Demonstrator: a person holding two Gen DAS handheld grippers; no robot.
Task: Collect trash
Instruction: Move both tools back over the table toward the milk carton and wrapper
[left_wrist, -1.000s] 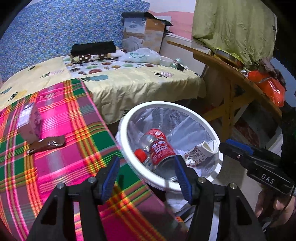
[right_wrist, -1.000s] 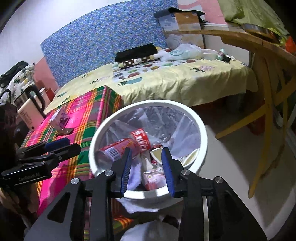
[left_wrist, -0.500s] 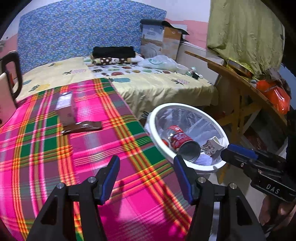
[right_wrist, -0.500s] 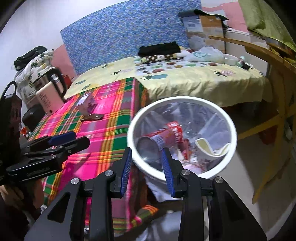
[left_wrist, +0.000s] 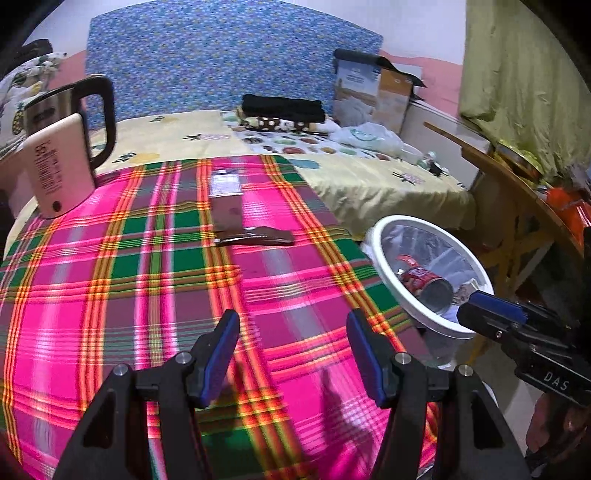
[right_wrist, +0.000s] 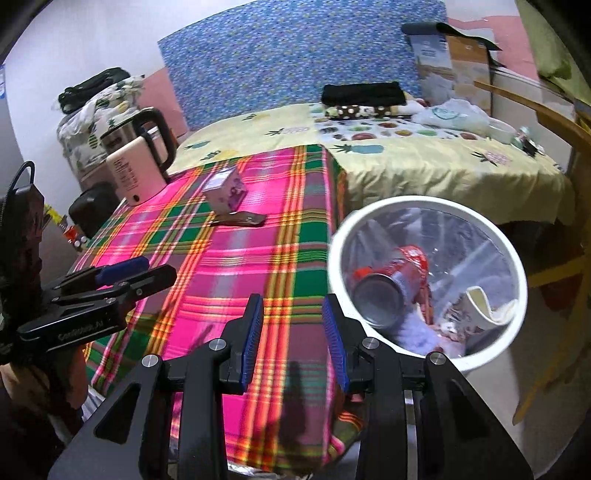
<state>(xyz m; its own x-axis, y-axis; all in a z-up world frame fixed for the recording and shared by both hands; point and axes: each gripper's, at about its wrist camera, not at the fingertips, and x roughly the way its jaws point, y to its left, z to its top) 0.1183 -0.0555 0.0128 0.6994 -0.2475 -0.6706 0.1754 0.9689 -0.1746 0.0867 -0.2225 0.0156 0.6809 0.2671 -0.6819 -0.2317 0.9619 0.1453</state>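
Plaid cloth (left_wrist: 155, 280) in pink, green and orange is spread over the table, and both grippers are held above its near part. Left gripper (left_wrist: 291, 354) is seen with jaws wide apart, nothing between them. Right gripper (right_wrist: 291, 332) is seen with jaws partly apart, also empty. Small pink carton (right_wrist: 225, 192) is stood on the far half of the cloth, and a brown wrapper (right_wrist: 238, 220) is laid flat just in front of it, close or touching, cannot be told. White bin (right_wrist: 517, 280) lined with clear plastic is placed beside the table's right edge; a red can (right_wrist: 391, 284) and a crumpled paper cup (right_wrist: 476, 306) are lying inside. Pink kettle (left_wrist: 55, 162) is stood at the far left corner of the cloth. Bed with yellow sheet (left_wrist: 369, 177) is seen behind the table.
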